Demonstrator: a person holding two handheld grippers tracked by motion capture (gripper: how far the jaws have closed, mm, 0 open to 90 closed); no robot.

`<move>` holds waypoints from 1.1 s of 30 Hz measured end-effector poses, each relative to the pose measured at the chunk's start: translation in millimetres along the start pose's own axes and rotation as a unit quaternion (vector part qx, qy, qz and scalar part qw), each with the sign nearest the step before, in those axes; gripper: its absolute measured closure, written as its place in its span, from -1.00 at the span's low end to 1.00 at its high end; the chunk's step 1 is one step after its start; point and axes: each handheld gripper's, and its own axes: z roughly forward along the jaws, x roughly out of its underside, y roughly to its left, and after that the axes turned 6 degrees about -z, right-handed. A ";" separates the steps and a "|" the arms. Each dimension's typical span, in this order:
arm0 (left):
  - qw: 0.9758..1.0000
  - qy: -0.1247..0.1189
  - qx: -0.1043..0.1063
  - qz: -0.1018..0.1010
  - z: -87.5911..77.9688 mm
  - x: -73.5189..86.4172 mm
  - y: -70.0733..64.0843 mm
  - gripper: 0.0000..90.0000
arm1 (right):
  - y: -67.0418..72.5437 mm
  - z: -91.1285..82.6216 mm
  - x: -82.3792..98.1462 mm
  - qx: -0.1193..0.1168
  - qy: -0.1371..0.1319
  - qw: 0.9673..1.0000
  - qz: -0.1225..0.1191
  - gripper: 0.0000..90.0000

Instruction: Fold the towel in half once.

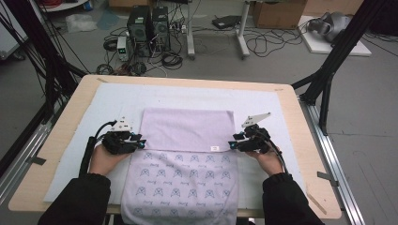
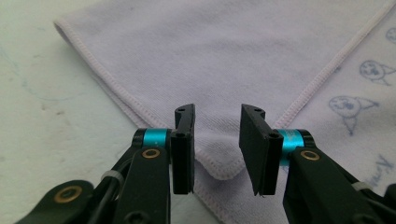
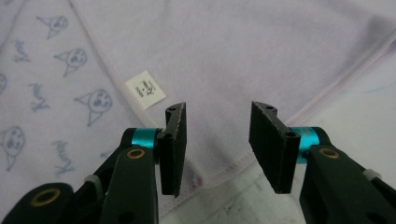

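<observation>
High view: lilac towel (image 1: 187, 154) flat on white mat (image 1: 263, 105), far half folded toward the person, plain side up; left gripper (image 1: 141, 143) and right gripper (image 1: 233, 144) at folded flap's near corners. Left gripper view: jaws parted, holding nothing, flap corner on the table between them. Right gripper view: jaws parted, empty, corner below, label (image 3: 145, 89) just beside.

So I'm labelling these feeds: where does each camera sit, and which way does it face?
High view: above the person's side, facing forward and down on the table; forearms, both tools.
Left gripper view: on the left tool, facing the towel's folded corner.
Right gripper view: on the right tool, facing another corner by the label.
All share the towel.
</observation>
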 end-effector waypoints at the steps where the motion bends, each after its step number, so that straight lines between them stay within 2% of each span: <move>1: 1.000 0.003 0.002 0.000 3.0 0.8 -0.2 0.46 | 0.2 3.5 1.1 -0.008 0.007 1.000 0.000 0.26; 3: 1.000 0.016 0.000 0.001 7.8 2.3 -0.8 0.43 | 1.9 9.0 1.9 -0.016 0.017 1.000 -0.003 0.29; 5: 1.000 0.010 -0.002 -0.003 10.0 4.5 -0.9 0.48 | 3.8 13.9 1.9 -0.021 0.024 0.999 -0.005 0.34; 7: 1.000 0.010 -0.005 -0.005 9.6 4.6 0.0 0.59 | 4.3 15.7 1.5 -0.015 0.025 0.999 -0.013 0.47; 9: 1.000 0.009 -0.009 -0.003 9.6 4.6 -0.8 0.83 | 4.4 15.8 1.2 -0.010 0.028 0.999 -0.017 0.64; 12: 1.000 0.009 -0.014 0.000 8.8 3.9 -2.1 0.93 | 5.8 16.4 -0.6 -0.015 0.029 0.999 -0.026 0.89; 15: 1.000 0.003 -0.008 -0.008 4.7 3.2 -0.4 0.94 | 6.4 13.9 -3.4 -0.013 0.026 0.999 -0.033 0.92; 21: 1.000 -0.022 0.002 -0.021 -6.6 -2.7 2.3 0.95 | 3.2 -3.2 -7.1 -0.009 -0.010 0.999 -0.029 0.93; 24: 0.999 -0.041 0.001 -0.020 -18.4 -9.7 -0.7 0.95 | 5.0 -12.8 -9.4 -0.007 -0.024 0.999 -0.029 0.93; 28: 0.998 -0.060 0.004 -0.016 -44.0 -17.4 -5.3 0.95 | 13.6 -31.5 -13.5 -0.009 -0.046 0.998 -0.041 0.93; 31: 0.997 -0.071 0.006 -0.004 -64.0 -14.9 -15.4 0.95 | 25.7 -44.8 -13.4 -0.018 -0.051 0.997 -0.049 0.94; 33: 0.997 -0.070 0.009 0.011 -75.8 -7.1 -26.5 0.95 | 39.4 -53.1 -12.0 -0.023 -0.050 0.997 -0.062 0.94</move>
